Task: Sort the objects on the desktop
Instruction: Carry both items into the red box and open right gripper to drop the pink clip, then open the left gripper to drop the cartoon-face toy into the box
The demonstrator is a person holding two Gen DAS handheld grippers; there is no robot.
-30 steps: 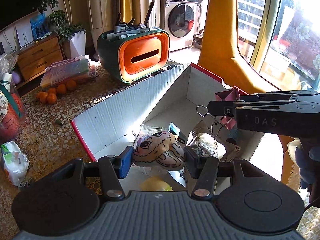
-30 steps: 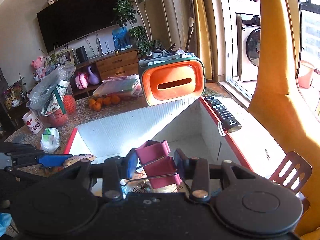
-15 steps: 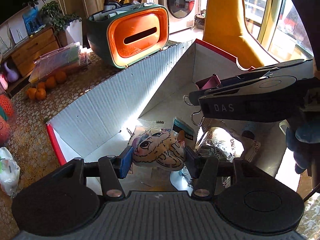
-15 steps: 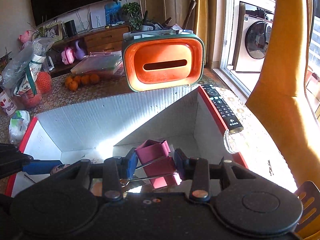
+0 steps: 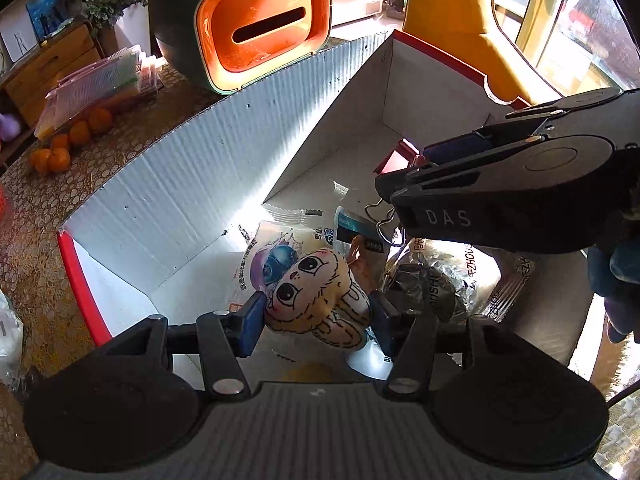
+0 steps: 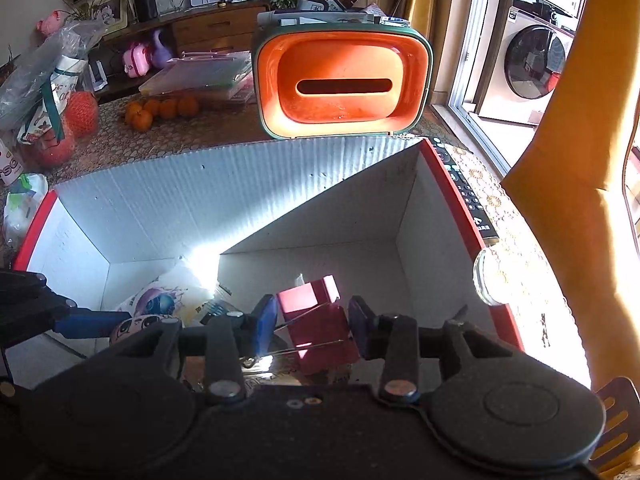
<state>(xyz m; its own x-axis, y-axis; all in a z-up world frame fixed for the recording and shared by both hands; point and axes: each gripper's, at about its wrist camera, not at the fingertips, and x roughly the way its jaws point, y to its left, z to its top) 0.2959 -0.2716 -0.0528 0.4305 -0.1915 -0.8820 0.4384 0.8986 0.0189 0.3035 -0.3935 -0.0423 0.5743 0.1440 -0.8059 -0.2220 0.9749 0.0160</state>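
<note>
My left gripper [image 5: 316, 318] is shut on a small plush doll face [image 5: 318, 300] and holds it low inside a white cardboard box with a red rim [image 5: 168, 184]. My right gripper [image 6: 312, 326] is shut on pink binder clips [image 6: 316, 320] and holds them inside the same box [image 6: 224, 200]; it shows at the right of the left wrist view [image 5: 400, 196]. Snack packets [image 5: 444, 276] lie on the box floor beneath both grippers.
An orange and green tissue box [image 6: 344, 84] stands behind the cardboard box. A black remote [image 6: 468, 192] lies along the box's right rim. Oranges [image 6: 160, 108] and a clear case [image 6: 200, 76] sit at the back left. A yellow chair [image 5: 452, 20] stands at the right.
Both grippers have moved forward and down into the box, each still holding its object. The doll face and the clips now sit close above the packets.
</note>
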